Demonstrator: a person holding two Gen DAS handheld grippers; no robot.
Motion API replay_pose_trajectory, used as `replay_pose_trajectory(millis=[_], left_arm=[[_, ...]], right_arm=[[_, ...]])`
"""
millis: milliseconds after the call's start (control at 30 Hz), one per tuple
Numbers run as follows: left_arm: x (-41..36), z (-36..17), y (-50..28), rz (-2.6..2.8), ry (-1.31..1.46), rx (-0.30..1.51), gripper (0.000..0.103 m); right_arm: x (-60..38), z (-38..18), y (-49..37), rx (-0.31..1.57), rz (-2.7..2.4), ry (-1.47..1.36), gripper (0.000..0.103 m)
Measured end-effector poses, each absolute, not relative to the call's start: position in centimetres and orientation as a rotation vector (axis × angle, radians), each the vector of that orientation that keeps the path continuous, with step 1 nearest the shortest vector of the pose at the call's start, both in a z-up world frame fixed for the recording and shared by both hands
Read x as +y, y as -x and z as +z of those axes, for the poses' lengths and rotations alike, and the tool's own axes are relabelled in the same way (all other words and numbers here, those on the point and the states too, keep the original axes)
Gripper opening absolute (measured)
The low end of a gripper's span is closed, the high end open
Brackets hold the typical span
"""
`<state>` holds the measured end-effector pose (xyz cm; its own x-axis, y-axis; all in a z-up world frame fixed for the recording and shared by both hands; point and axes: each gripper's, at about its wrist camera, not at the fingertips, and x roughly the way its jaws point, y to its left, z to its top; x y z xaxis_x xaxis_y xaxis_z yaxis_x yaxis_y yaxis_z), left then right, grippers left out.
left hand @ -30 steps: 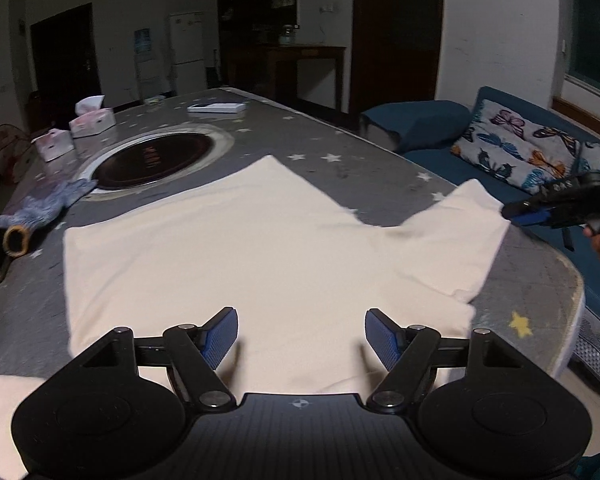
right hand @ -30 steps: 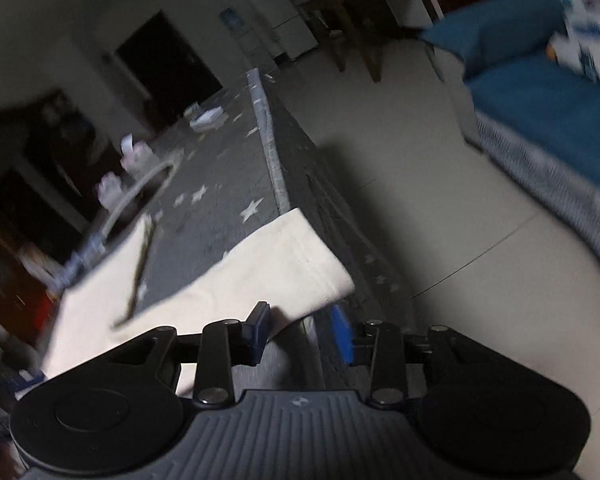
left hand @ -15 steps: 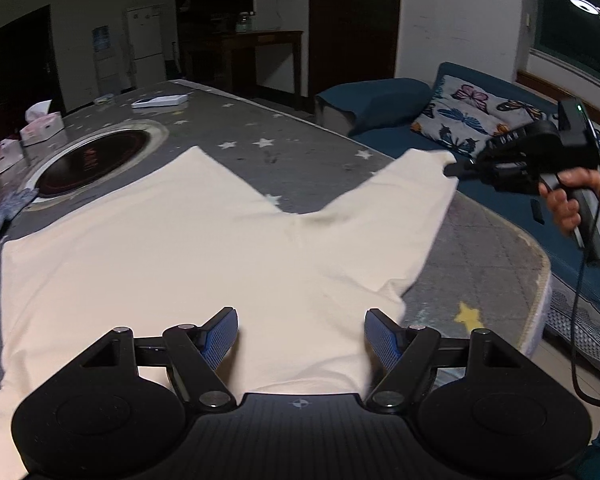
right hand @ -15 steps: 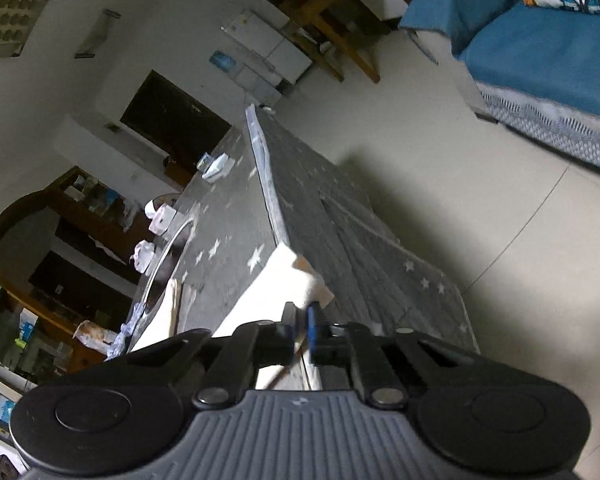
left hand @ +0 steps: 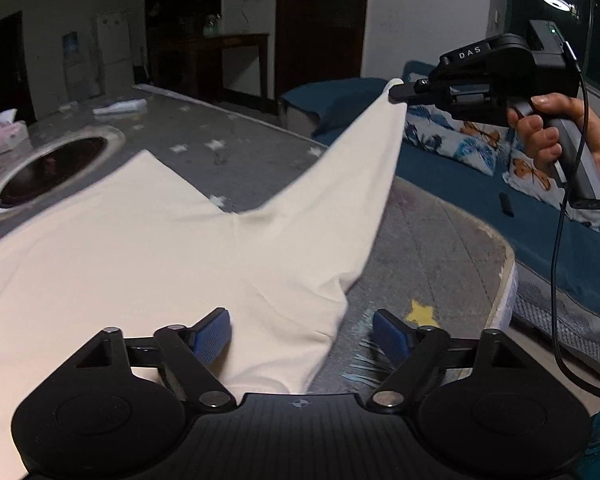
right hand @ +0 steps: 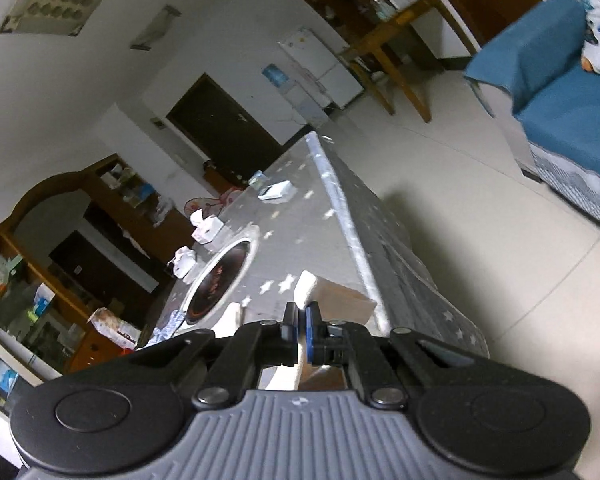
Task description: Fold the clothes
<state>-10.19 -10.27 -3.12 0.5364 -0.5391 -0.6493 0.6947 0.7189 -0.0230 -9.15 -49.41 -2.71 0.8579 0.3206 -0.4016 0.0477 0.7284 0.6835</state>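
One sleeve up, shirt (left hand: 112,248) flat on tabletop (left hand: 432,240).
Your right claw (right hand: 301,330) pinches the sleeve (left hand: 352,184) end, raised clear to fold inward; left claw (left hand: 300,334) hovers spread over the shoulder, ready to pin it.

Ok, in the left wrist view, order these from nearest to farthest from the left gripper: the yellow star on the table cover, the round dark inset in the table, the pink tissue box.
From the left gripper:
1. Yellow star, just right of its right finger, on the table cover.
2. Round dark inset, far left, beyond the cream garment.
3. Pink tissue box, at the left edge, behind the inset.
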Motion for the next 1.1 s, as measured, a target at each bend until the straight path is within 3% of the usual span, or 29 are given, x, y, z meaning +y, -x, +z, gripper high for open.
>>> replay_pose_trajectory(millis=[300, 667, 1100], left_arm=[[-6.1, -1.8, 10.4, -0.629, -0.184, 0.632, 0.103], [0.2, -0.4, 10.6, -0.449, -0.094, 0.577, 0.103], [6.1, -0.9, 12.2, -0.333, 0.002, 0.56, 0.103]], right_arm=[[-45.3, 1.2, 7.4, 0.521, 0.264, -0.649, 0.003], [-35.0, 3.9, 4.6, 0.58, 0.493, -0.525, 0.003], [-23.6, 3.2, 3.6, 0.684, 0.681, -0.434, 0.003]])
